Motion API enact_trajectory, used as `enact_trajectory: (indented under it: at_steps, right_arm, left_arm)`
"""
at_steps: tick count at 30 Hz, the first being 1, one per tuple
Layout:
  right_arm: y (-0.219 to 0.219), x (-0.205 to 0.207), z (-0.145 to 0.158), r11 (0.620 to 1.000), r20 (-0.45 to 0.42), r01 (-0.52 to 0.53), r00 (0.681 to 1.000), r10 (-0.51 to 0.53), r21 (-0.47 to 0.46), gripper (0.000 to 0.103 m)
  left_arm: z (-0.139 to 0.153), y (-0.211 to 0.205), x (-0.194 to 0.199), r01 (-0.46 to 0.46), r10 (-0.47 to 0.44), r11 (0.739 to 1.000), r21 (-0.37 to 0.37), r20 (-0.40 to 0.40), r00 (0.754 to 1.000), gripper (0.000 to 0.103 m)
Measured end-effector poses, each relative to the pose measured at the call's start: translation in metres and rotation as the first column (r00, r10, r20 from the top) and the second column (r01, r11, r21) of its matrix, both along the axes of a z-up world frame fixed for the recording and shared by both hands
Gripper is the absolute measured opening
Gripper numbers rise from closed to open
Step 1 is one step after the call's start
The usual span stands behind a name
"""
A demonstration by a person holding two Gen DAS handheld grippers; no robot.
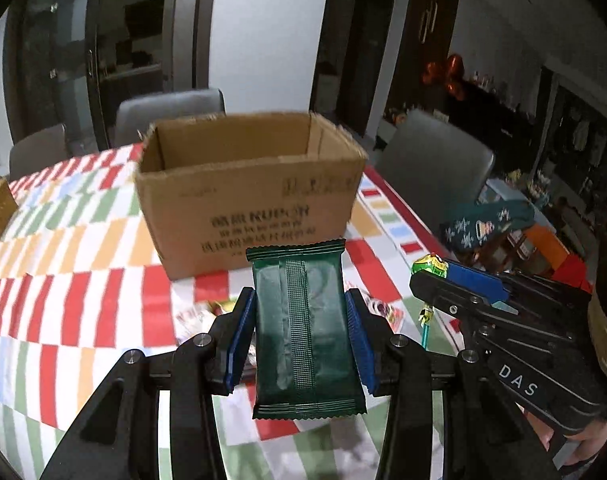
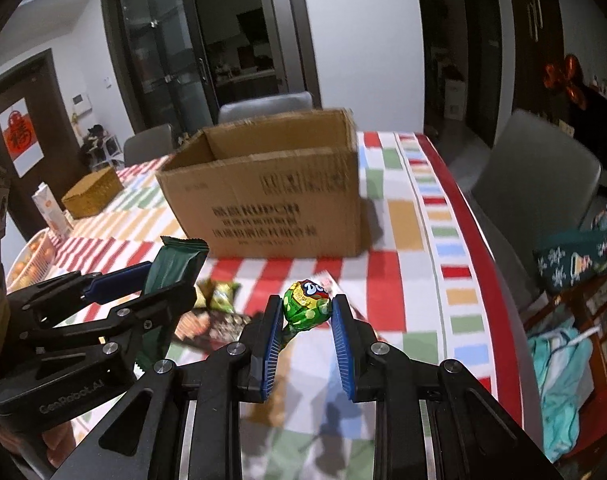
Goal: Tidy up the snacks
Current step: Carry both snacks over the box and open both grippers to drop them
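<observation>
Left wrist view: the left gripper (image 1: 299, 336) clamps a dark green snack packet (image 1: 305, 330) upright, raised above the checkered surface (image 1: 63, 280); the open cardboard box (image 1: 247, 188) stands just ahead.

Right wrist view: the right gripper (image 2: 306, 312) has its fingers (image 2: 273, 334) pinching a green lollipop (image 2: 306, 304), beside the left gripper, short of the box's near wall.

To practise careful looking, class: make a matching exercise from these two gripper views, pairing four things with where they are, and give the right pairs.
Things
1. dark green snack packet
2. green lollipop
3. cardboard box
4. wicker basket

Places
A. on the tablecloth ahead of both grippers, top open
B. clamped in the right gripper
C. far left on the table, beyond the box
D. clamped in the left gripper

Pairs: 1-D, 2-B, 3-A, 4-C
</observation>
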State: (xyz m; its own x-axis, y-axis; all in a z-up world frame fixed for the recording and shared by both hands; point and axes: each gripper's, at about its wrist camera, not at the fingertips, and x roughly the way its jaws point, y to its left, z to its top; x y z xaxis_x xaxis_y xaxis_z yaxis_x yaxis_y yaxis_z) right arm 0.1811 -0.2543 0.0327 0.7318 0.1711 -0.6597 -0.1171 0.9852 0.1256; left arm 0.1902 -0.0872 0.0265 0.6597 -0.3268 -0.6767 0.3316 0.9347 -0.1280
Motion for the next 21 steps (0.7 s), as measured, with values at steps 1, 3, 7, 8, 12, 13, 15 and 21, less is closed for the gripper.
enact_trajectory:
  at_steps: [1, 3, 7, 8, 12, 13, 15, 21]
  right_arm:
    - [0.003, 0.001, 0.005, 1.000, 0.013, -0.004, 1.000, 0.004, -0.001, 0.026]
    - [0.009, 0.005, 0.015, 1.000, 0.033, -0.012, 0.999, 0.012, -0.003, 0.026]
    - [0.021, 0.014, 0.037, 1.000, 0.081, -0.029, 0.996, 0.030, -0.007, 0.026]
    - [0.023, 0.016, 0.039, 0.999, 0.089, -0.034, 0.995, 0.034, -0.008, 0.026]
    - [0.035, 0.027, 0.055, 0.998, 0.121, -0.049, 0.991, 0.052, -0.030, 0.026]
    - [0.039, 0.030, 0.059, 0.998, 0.129, -0.055, 0.990, 0.059, -0.034, 0.026]
    - [0.043, 0.037, 0.065, 0.997, 0.141, -0.065, 0.987, 0.070, -0.040, 0.026]
    - [0.053, 0.063, 0.083, 0.996, 0.166, -0.082, 0.982, 0.087, -0.040, 0.026]
  left_arm:
    - [0.005, 0.003, 0.001, -0.003, 0.003, 1.000, -0.002, 0.012, 1.000, 0.044]
    - [0.015, 0.009, 0.004, -0.013, 0.014, 1.000, -0.007, 0.035, 0.999, 0.044]
    - [0.033, 0.021, 0.010, -0.032, 0.033, 0.999, -0.009, 0.082, 0.996, 0.044]
    - [0.037, 0.024, 0.013, -0.036, 0.036, 0.999, -0.008, 0.091, 0.995, 0.044]
    - [0.053, 0.033, 0.021, -0.051, 0.050, 0.999, 0.000, 0.137, 0.989, 0.044]
    - [0.056, 0.035, 0.023, -0.053, 0.052, 0.999, 0.003, 0.147, 0.988, 0.044]
    - [0.064, 0.039, 0.029, -0.062, 0.059, 0.998, 0.010, 0.166, 0.984, 0.044]
    - [0.078, 0.049, 0.056, -0.073, 0.070, 0.997, 0.007, 0.183, 0.981, 0.044]
